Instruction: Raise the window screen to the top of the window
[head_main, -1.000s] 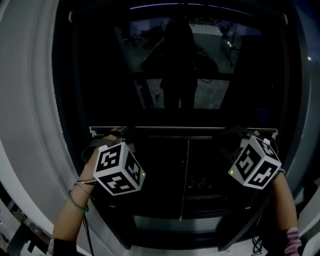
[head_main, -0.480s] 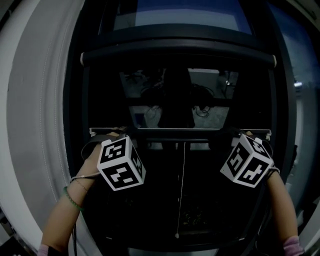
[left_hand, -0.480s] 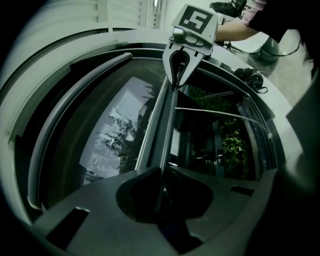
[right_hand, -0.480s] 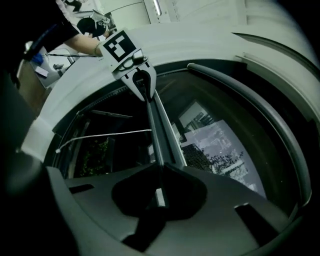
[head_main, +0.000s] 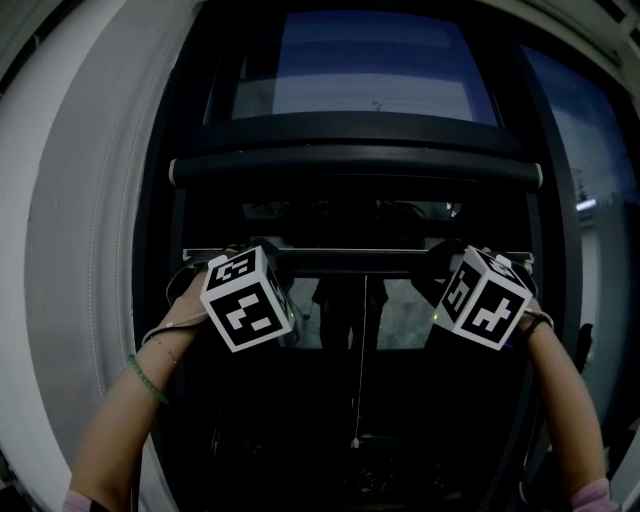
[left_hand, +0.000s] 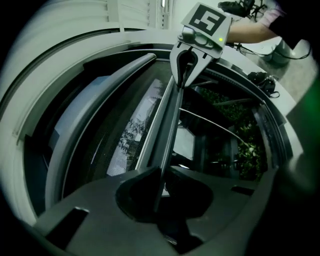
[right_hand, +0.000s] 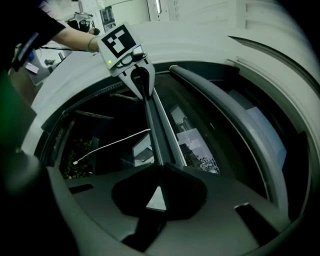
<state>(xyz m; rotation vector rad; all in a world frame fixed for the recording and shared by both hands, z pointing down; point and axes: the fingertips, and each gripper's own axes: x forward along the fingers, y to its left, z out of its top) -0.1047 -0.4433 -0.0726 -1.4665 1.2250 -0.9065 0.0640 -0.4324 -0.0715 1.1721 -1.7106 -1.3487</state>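
Here, the left gripper (left_hand: 159, 186) is clamping the window screen's bottom bar (head_main: 360, 262) near its left end, and the right gripper (right_hand: 159, 182) is pinching it near the right end. The bar is sitting level just under the roller housing (head_main: 355, 165), apparently not touching it, with the pull cord (head_main: 358, 370) dangling below.

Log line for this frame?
left gripper: shut on screen bottom rail | right gripper: shut on it | rail: level, below top bar | pull cord: hangs centre

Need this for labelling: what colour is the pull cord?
White; the cord shows best in the right gripper view.
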